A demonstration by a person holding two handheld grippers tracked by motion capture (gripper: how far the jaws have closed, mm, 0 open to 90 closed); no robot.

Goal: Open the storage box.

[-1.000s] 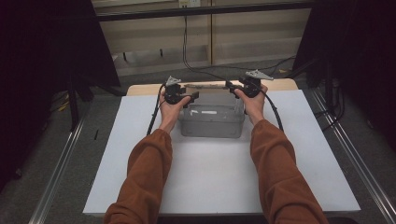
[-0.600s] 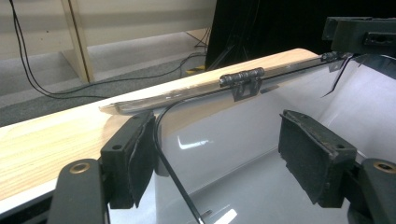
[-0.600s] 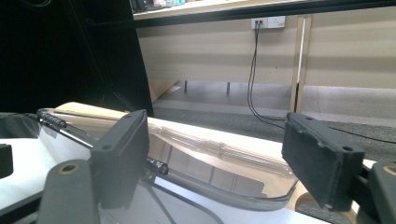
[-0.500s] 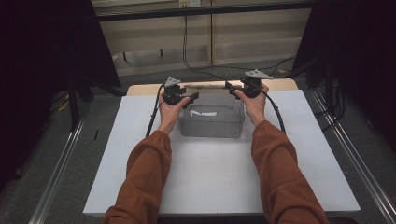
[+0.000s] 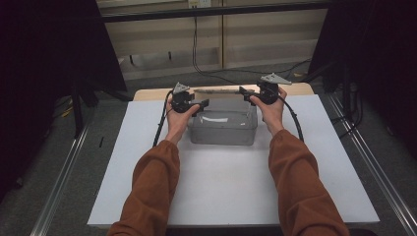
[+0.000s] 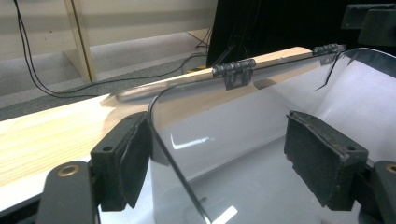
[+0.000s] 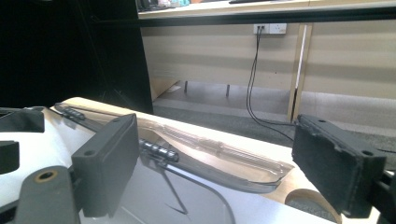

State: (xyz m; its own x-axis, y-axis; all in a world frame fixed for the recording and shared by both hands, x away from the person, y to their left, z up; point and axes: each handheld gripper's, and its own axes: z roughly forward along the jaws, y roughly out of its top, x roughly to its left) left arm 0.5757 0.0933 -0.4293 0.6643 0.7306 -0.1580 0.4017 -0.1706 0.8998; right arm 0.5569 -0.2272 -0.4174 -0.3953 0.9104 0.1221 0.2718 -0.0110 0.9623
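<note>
Clearly stood open, both tools, each at one far corner of the clear plastic box near the far edge of the white table.

Left gripper: held at the box's left far corner, jaws spread wide and just opened further, with the box's thin transparent side wall rising between them. Seemed to brush the left pad; stood well apart from the right pad, so no grip.

Right gripper: held at the box's right far corner, jaws likewise wide and just opened further. Straddled the hinged back edge, a dark hinge just beside the left jaw, the folded-back clear lid lying between and beyond the jaws on the wooden strip. Pressed on nothing.
</note>
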